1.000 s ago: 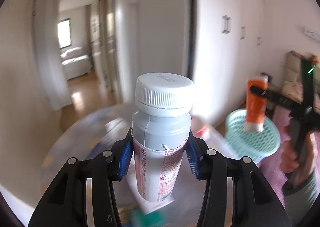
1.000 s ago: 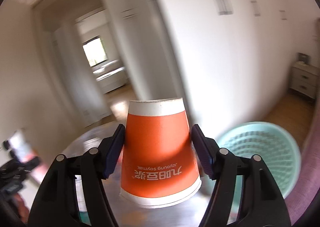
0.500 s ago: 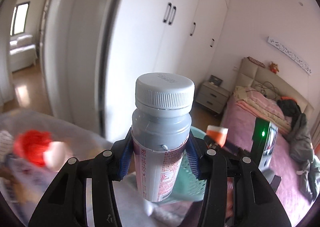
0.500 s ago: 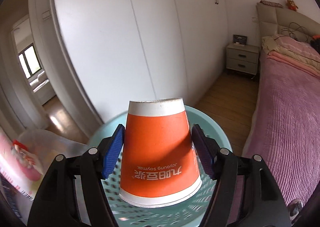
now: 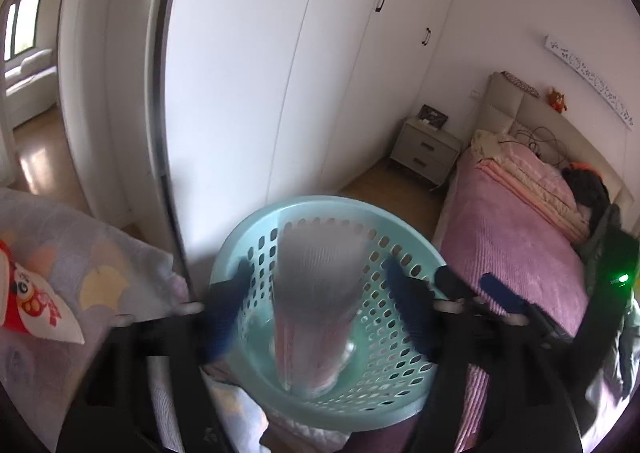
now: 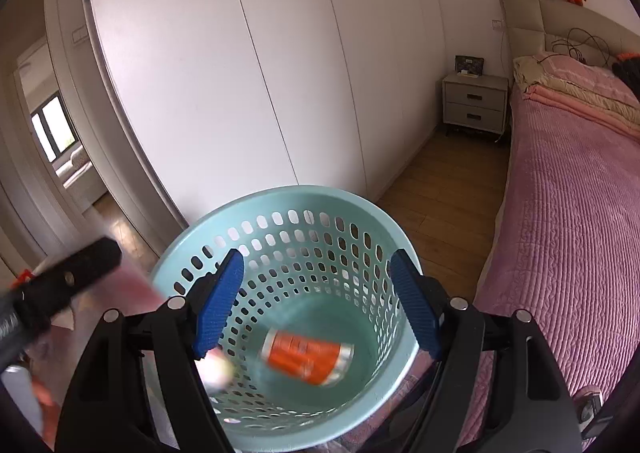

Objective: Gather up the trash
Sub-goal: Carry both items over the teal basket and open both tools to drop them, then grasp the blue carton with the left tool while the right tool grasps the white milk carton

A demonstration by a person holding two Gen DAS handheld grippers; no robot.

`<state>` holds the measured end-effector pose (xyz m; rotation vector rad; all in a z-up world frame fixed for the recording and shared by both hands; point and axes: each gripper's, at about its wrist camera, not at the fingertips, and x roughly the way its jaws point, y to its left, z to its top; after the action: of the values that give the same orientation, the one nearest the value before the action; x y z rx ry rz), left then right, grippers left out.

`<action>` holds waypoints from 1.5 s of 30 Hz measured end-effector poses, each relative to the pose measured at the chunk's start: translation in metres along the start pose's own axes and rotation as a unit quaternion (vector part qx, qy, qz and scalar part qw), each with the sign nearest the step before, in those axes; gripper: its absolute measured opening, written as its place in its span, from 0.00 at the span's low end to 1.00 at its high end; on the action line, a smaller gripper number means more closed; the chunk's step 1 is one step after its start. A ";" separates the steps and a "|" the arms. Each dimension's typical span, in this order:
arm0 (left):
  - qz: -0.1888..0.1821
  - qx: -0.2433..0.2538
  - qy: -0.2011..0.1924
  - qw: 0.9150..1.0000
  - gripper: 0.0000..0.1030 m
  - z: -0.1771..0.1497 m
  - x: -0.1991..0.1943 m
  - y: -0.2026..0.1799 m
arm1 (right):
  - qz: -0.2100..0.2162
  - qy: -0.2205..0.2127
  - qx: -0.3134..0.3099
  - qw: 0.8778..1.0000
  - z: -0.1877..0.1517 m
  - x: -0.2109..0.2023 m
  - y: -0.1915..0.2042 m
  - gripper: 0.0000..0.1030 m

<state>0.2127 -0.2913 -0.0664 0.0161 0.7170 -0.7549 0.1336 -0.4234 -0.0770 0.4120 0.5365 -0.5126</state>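
Note:
A pale teal perforated basket (image 5: pixel 248 237) (image 6: pixel 192 253) stands below both grippers. My left gripper (image 5: pixel 320 309) is open over it, and the grey bottle with the red label (image 5: pixel 316 313) is a blur falling between the jaws into the basket. My right gripper (image 6: pixel 316 309) is open above the basket. The orange paper cup (image 6: pixel 308 355) lies on its side on the basket floor, with a small pale object (image 6: pixel 218 369) beside it. The left gripper's black finger (image 6: pixel 68 281) shows at the left of the right wrist view.
White wardrobe doors (image 6: pixel 248 85) stand behind the basket. A bed with a pink cover (image 6: pixel 568 213) lies to the right, and a bedside cabinet (image 6: pixel 474 103) is at the back. A patterned cloth with a red and white item (image 5: pixel 28 293) lies to the left.
Both grippers have opened over the basket. The orange cup has dropped from the right gripper into the basket, and the bottle is leaving the left gripper.

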 end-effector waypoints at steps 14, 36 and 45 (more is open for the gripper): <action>0.031 -0.018 -0.078 0.996 0.74 -0.028 -0.133 0.041 | 0.083 -0.043 -0.028 0.995 0.010 -0.065 0.049 0.70; 0.290 -0.131 -0.077 0.945 0.74 -0.094 -0.342 0.246 | 0.300 0.041 -0.246 0.921 -0.100 -0.146 0.308 0.70; 0.296 -0.134 0.001 0.946 0.74 -0.101 -0.317 0.330 | 0.309 0.109 -0.272 0.905 -0.151 -0.127 0.358 0.70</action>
<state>0.2014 0.1754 -0.0309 -0.0143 0.7594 -0.0783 0.1821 -0.0195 -0.0383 0.0841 0.6991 0.3052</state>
